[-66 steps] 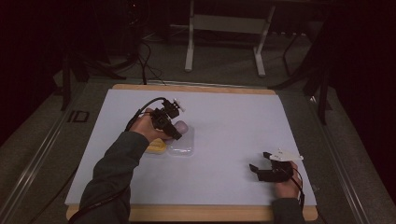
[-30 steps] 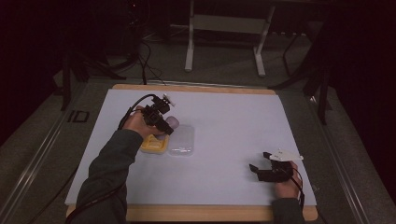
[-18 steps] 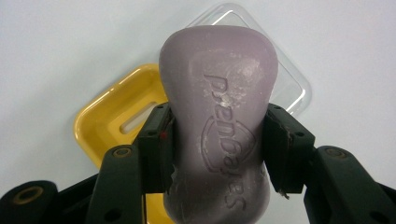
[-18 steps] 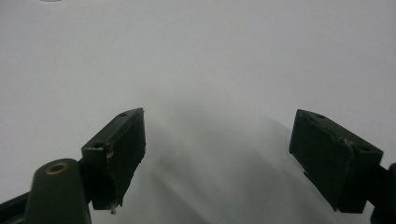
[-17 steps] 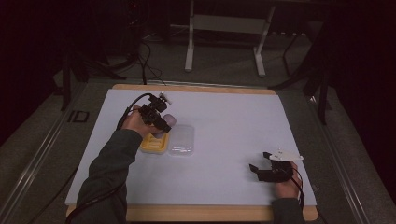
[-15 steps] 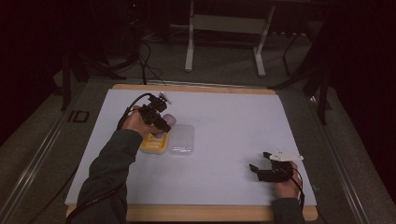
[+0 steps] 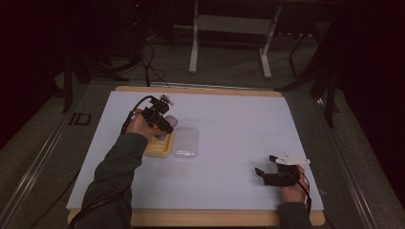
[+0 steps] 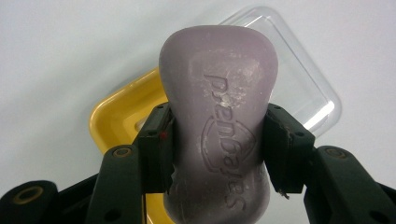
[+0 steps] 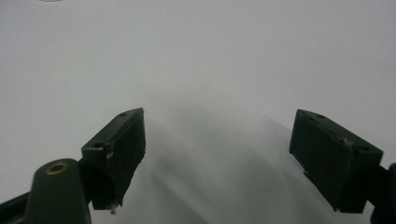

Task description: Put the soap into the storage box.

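My left gripper (image 8: 217, 149) is shut on a lilac bar of soap (image 8: 219, 121) with embossed lettering, held above a yellow soap dish (image 8: 116, 121). In the high view the left gripper (image 7: 165, 128) hovers over the yellow dish (image 7: 155, 148) with the soap (image 7: 171, 122) between its jaws. A clear plastic lid (image 7: 186, 142) lies flat just right of the dish; it also shows behind the soap as the clear lid (image 8: 299, 79). My right gripper (image 9: 217, 158) stands open over bare white table, and the right gripper (image 7: 261, 174) rests near the front right.
The white tabletop (image 7: 239, 119) has a wooden front edge (image 7: 215, 218). Beyond the far edge stand a grey frame (image 7: 229, 24) and dark cables (image 7: 148, 62) on the floor.
The left gripper has shifted left and back from over the clear lid to above the yellow dish, still holding the soap. The right gripper has stayed put.
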Motion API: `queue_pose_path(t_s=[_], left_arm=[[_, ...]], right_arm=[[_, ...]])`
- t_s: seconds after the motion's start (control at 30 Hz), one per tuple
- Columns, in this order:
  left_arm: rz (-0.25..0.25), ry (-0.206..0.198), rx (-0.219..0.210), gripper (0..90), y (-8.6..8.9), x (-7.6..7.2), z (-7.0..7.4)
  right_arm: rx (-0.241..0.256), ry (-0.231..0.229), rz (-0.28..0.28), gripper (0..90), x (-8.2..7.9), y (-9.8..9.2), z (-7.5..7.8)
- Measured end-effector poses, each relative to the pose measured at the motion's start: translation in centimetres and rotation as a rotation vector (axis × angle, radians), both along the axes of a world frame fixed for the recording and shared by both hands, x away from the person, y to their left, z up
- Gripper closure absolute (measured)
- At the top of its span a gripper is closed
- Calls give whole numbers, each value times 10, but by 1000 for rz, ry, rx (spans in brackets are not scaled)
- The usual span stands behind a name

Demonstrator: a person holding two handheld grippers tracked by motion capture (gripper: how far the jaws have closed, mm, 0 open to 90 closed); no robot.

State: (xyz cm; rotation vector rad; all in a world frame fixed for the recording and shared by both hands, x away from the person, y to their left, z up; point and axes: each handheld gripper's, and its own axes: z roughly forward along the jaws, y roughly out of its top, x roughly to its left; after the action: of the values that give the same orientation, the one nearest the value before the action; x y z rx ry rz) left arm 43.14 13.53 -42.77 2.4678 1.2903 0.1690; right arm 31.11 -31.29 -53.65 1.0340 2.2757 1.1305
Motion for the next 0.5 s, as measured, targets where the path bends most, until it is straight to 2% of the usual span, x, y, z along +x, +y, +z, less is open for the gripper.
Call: queue_pose_path(t_s=[0.5], left_arm=[[50,38,25,500,4,5,-15]], right_arm=[[-3,-2,1,182,0,0,0]])
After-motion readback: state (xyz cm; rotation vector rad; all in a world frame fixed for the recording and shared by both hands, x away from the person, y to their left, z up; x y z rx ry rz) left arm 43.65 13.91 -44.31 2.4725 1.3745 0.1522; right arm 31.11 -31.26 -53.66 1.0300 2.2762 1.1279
